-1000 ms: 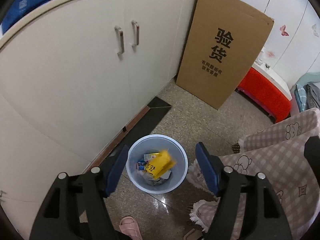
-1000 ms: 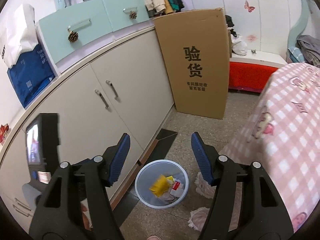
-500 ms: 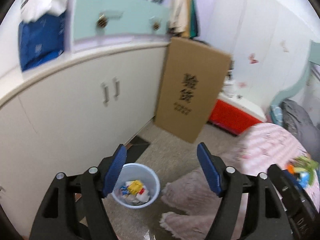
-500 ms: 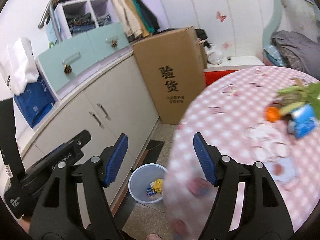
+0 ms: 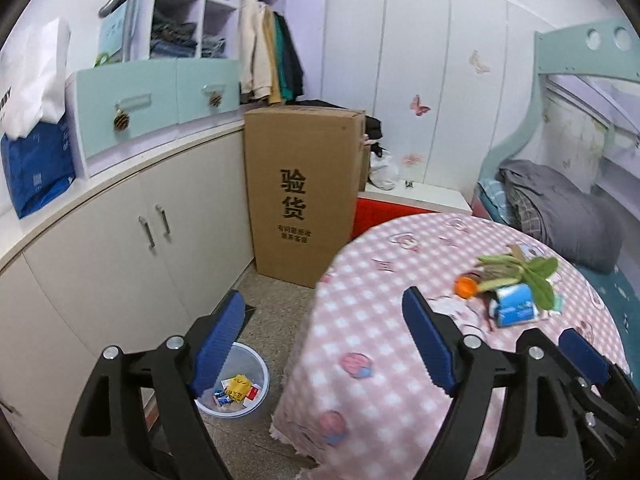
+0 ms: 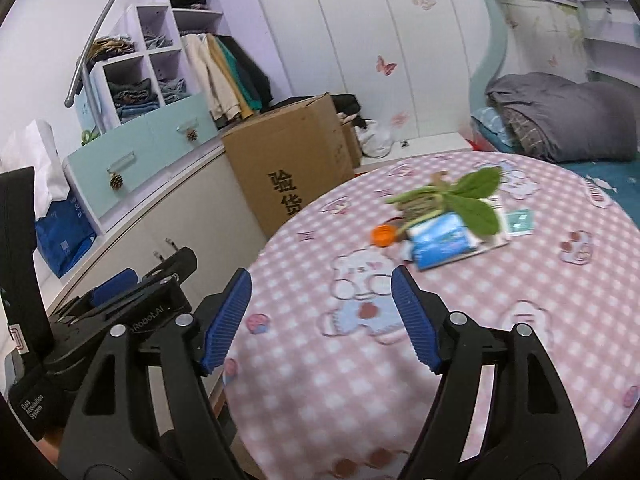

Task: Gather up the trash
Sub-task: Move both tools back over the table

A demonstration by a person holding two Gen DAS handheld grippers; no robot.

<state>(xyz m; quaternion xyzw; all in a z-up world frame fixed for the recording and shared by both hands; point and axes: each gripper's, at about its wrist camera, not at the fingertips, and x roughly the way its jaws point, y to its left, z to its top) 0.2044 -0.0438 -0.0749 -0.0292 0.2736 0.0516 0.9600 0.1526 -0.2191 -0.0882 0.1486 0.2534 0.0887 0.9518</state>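
1. Both views swung up from the bin (image 5: 234, 390) on the floor to the pink-check surface (image 5: 384, 344).
2. Left tool (image 5: 324, 344) & right tool (image 6: 320, 316): jaws wide, just been opening, nothing btwn them.
3. Remaining trash sits mid-surface: blue packet (image 6: 442, 240), orange cap (image 6: 382, 235), leaves (image 6: 476, 200). Prob. next pickup.

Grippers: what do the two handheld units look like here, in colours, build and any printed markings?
Both the left gripper and right gripper have black plastic arms with silver pivot bolts and ribbed blue fingers. Seen from the right wrist, the left unit's black body bears white lettering.
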